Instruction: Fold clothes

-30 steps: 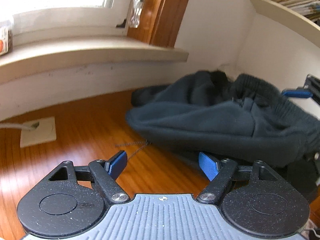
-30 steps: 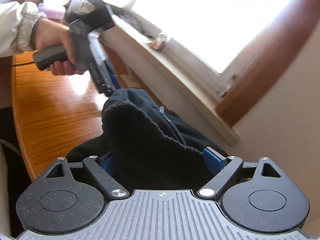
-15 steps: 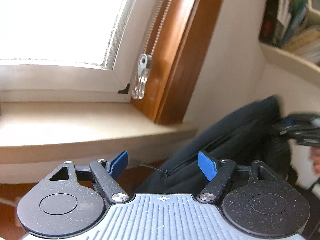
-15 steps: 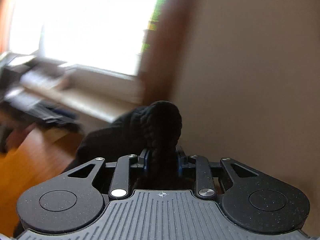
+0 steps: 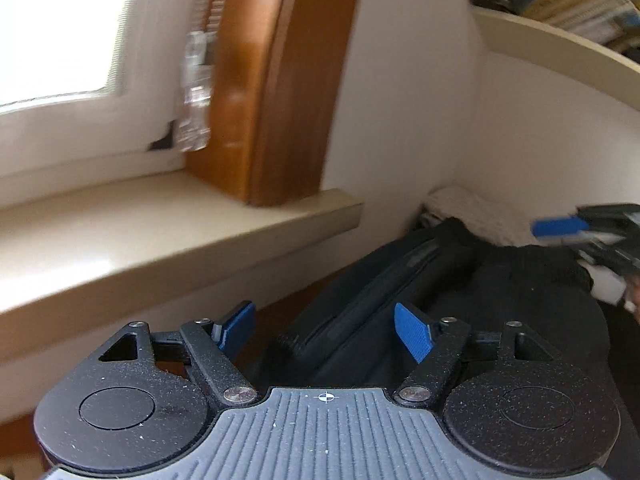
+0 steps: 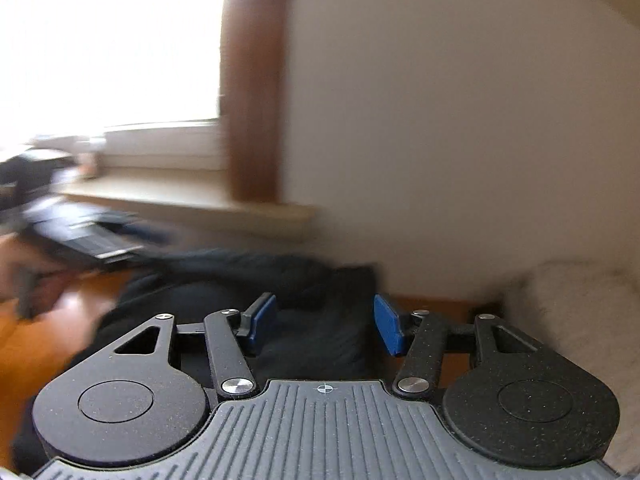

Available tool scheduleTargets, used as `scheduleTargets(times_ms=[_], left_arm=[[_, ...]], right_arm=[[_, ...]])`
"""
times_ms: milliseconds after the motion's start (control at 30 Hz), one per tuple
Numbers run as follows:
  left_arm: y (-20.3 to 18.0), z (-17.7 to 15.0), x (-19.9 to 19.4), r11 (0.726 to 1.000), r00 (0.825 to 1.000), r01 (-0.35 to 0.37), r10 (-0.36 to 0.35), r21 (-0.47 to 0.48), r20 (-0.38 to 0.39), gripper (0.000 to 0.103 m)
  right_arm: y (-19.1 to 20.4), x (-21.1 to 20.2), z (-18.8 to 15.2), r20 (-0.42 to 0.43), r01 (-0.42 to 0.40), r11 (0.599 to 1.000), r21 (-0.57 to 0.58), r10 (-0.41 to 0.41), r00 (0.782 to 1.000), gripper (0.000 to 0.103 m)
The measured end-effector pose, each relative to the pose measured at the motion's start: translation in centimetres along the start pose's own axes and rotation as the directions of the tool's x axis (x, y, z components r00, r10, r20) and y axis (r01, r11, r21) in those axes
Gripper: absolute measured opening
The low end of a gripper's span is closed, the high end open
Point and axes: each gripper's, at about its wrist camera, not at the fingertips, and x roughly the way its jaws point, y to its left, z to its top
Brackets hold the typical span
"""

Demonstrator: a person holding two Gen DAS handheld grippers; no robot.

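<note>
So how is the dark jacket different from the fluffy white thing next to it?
The jacket is dark and smooth; the white thing is pale and fuzzy. The jacket has a zip; I see none on the white thing. The jacket lies between the open left gripper and open right gripper; the white thing sits by the wall. Both are soft.

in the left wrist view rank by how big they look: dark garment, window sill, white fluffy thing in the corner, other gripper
1. window sill and dark garment: alike in spread, not ranked.
2. white fluffy thing, partly hidden behind the garment.
3. right gripper, blurred and cut off at the frame edge, so unsure.
</note>
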Motion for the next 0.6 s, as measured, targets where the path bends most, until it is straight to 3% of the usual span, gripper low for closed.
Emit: scheduleTargets(times_ms=[100,300,467,600], left_arm=[[-0.1,-0.3,1.3,0.999,0.999,0.025,-0.024,0.023,-0.022,0.079],[0.1,-1.0,3.3,0.997,0.996,0.073,-0.072,0.029,-0.057,0.079],[0.4,-1.6,3.8,0.996,0.994,0.08,-0.077,0.033,-0.076,0.079],[0.6,-1.9,4.2,0.996,0.993,0.08,-0.077,0.039,-0.093,0.079]], right_arm=[[1.3,-1.5,-2.0,-0.012,-0.052,0.999,-0.004,0.052,0.999,0.054],[2.2,-0.1,-5.9,-0.105,0.043,0.998,-0.035,-0.046,0.993,0.053],[4.0,0.1,-5.6,-0.062,0.151,0.989,-0.006,-0.151,0.987,0.054],[6.3,-0.7,-5.3,0.021,0.225,0.974,0.033,-0.225,0.974,0.057]])
